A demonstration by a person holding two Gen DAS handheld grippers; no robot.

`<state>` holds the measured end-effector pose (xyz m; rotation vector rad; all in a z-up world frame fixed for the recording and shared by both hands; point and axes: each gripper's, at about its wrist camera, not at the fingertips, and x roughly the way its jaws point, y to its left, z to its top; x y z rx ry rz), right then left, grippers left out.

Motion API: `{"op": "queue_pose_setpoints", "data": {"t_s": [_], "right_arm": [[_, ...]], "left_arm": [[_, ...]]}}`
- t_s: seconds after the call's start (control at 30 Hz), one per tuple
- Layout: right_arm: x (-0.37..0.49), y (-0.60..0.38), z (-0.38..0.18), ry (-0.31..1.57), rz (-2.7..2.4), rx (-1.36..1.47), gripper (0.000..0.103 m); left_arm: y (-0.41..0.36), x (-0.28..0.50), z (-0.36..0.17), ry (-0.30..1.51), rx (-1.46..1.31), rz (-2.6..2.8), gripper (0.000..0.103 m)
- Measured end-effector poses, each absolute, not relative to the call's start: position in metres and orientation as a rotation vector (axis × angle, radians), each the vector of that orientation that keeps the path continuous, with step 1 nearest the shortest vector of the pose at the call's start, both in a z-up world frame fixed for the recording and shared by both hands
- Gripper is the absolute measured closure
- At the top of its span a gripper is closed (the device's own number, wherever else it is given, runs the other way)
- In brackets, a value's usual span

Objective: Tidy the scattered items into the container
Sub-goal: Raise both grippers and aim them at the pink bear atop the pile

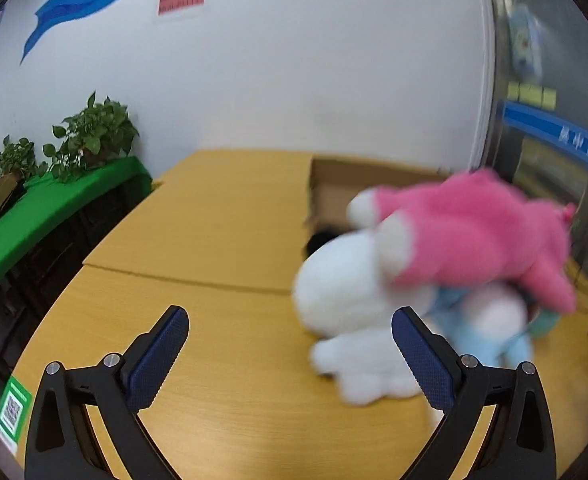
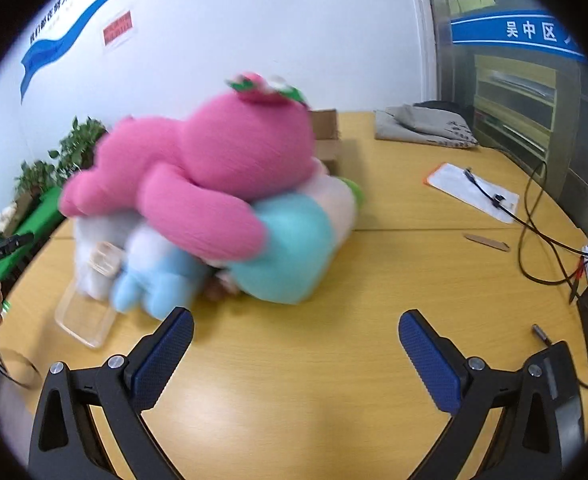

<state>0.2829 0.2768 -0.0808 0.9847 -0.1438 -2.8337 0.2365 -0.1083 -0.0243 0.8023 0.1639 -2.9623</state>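
White wall with a blue swoosh backs a yellow wooden table (image 2: 294, 360), and everything below is placed against the pile of plush toys heaped on it.

Left gripper (image 1: 290, 344) hovers low over the table with its blue pads spread wide, holding nothing; the white plush (image 1: 345, 292) at the pile's near edge sits just beside its right finger. Right gripper (image 2: 295, 344) is likewise wide open and empty, facing the pile from the other side, with bare table between its fingers.

On top of the pile lies the pink plush (image 2: 214, 168), sprawled over a light-blue plush (image 2: 158, 280) and a teal plush (image 2: 290, 248). Behind the pile stands the open cardboard box (image 1: 333, 188), touching or nearly touching it. A clear plastic case (image 2: 84, 320) lies on the table against the pile's base, beside the light-blue toy.

These toys look light, soft and squashy, unlikely to slip or break; a limb would stretch and dangle, so pinching deep into the pink one's fat body should carry best. The plastic case is likely stiffer and slicker, best gripped across its edges.
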Motion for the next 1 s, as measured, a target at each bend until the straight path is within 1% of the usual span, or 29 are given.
{"op": "queue_pose_setpoints", "data": {"t_s": [0.1,0.2,0.23,0.27,0.4,0.47,0.63,0.8,1.0], "right_arm": [[0.290,0.252,-0.067,-0.166,-2.885,0.937,0.000],[0.295,0.236,-0.063,-0.307,-2.855,0.965,0.000],[0.297,0.230,-0.062,-0.322,-2.840,0.975,0.000],[0.301,0.223,-0.061,-0.305,-2.837,0.978,0.000],[0.316,0.198,-0.054,-0.090,-2.905,0.965,0.000],[0.321,0.193,-0.051,-0.044,-2.925,0.961,0.000],[0.325,0.188,-0.042,0.014,-2.949,0.957,0.000],[0.329,0.183,-0.039,0.067,-2.965,0.934,0.000],[0.329,0.178,-0.047,0.042,-2.964,0.921,0.000]], "left_arm": [[-0.078,0.265,-0.009,0.202,0.733,-3.037,0.000],[-0.045,0.279,-0.011,0.146,0.734,-3.029,0.000],[-0.040,0.279,-0.012,0.138,0.747,-3.031,0.000],[-0.033,0.279,-0.014,0.127,0.769,-3.043,0.000],[-0.010,0.289,-0.017,0.080,0.824,-3.070,0.000],[-0.002,0.291,-0.016,0.079,0.830,-3.079,0.000],[0.002,0.289,-0.009,0.117,0.825,-3.115,0.000],[0.001,0.286,-0.013,0.151,0.827,-3.114,0.000],[0.002,0.281,-0.027,0.160,0.885,-3.123,0.000]]}}
